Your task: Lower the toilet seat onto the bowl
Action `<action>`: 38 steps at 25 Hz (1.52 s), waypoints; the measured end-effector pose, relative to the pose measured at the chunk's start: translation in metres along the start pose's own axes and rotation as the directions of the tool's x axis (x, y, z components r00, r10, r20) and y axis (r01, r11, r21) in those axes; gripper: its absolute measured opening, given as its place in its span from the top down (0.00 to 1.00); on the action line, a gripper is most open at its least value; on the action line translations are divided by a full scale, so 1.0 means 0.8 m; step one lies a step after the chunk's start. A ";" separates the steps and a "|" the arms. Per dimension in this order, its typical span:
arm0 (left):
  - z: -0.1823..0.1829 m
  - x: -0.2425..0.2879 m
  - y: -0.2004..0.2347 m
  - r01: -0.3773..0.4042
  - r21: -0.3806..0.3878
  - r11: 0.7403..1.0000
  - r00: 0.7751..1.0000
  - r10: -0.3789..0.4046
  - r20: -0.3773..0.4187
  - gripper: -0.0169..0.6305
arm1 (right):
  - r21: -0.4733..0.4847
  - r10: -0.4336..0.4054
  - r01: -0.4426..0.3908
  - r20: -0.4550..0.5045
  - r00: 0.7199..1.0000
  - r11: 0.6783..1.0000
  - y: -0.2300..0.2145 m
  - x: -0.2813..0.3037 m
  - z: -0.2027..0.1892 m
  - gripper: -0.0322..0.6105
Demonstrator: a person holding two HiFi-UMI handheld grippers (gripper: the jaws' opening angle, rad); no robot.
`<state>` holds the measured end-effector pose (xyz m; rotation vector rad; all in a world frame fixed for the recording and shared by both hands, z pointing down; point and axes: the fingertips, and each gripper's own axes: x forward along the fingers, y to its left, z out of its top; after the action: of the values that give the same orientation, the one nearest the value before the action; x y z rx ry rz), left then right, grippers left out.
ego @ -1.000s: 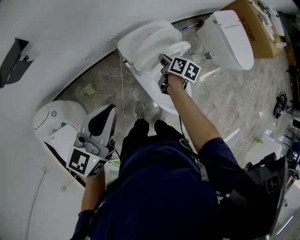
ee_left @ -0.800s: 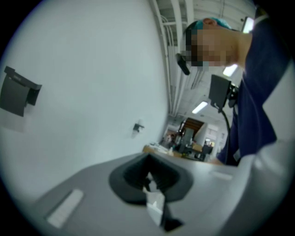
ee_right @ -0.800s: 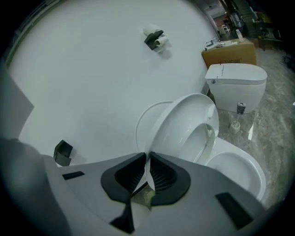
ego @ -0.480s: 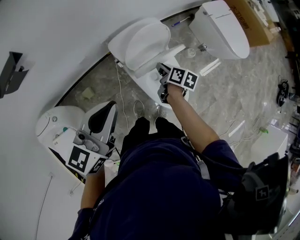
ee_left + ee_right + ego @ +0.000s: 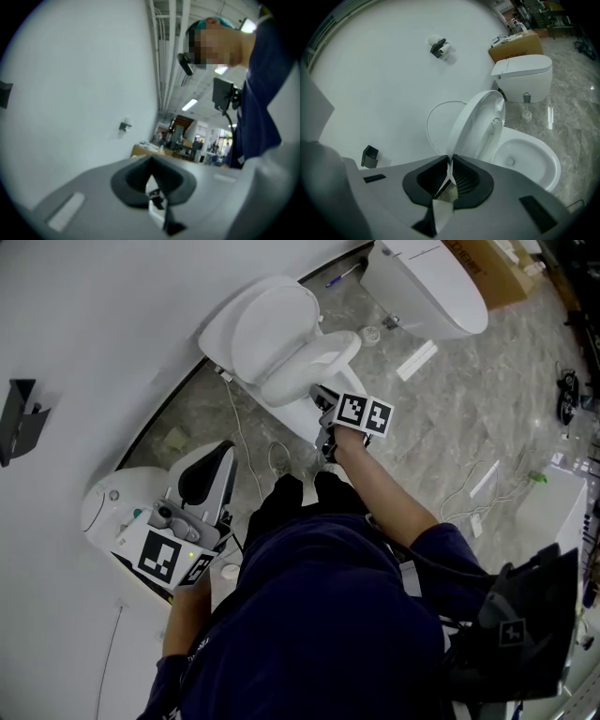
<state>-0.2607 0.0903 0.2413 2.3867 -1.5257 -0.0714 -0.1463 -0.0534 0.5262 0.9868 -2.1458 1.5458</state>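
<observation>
Against the curved white wall, the toilet seat [image 5: 317, 360] stands part-way down, tilted between the upright lid [image 5: 267, 322] and the bowl [image 5: 534, 161] below. It looks like a stiff, glossy plastic ring, light enough for one hand but slick. It is hinged at the back, so I'd judge it swings freely and would bang down if let go. The front rim, farthest from the hinge, seems the sensible place to hold, with a firm pinch across its thin edge. The right hand-held gripper [image 5: 323, 397] is at that spot: in its own view the jaws are nearly together with the seat's front edge nipped between them, and the ring rises away from the tips toward the hinge. The left hand-held gripper [image 5: 214, 465] hangs well apart at the person's side, over a second toilet [image 5: 105, 507], its jaws pressed together on nothing.
</observation>
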 end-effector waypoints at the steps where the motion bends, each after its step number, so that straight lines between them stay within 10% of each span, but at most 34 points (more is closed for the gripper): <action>1: 0.001 0.003 -0.002 0.006 0.002 1.000 1.000 -0.006 -0.002 0.97 | 0.006 -0.002 0.002 0.000 1.000 1.000 -0.004 -0.004 -0.002 0.89; 38: -0.018 0.068 -0.083 0.206 0.052 0.977 0.972 -0.198 -0.130 0.97 | 0.228 -0.032 0.028 0.014 0.999 0.973 -0.138 -0.081 -0.092 0.89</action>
<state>-0.1756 0.0708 0.2429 2.5396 -1.2442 0.0822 -0.0341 0.0173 0.5911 1.1022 -1.9870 1.8053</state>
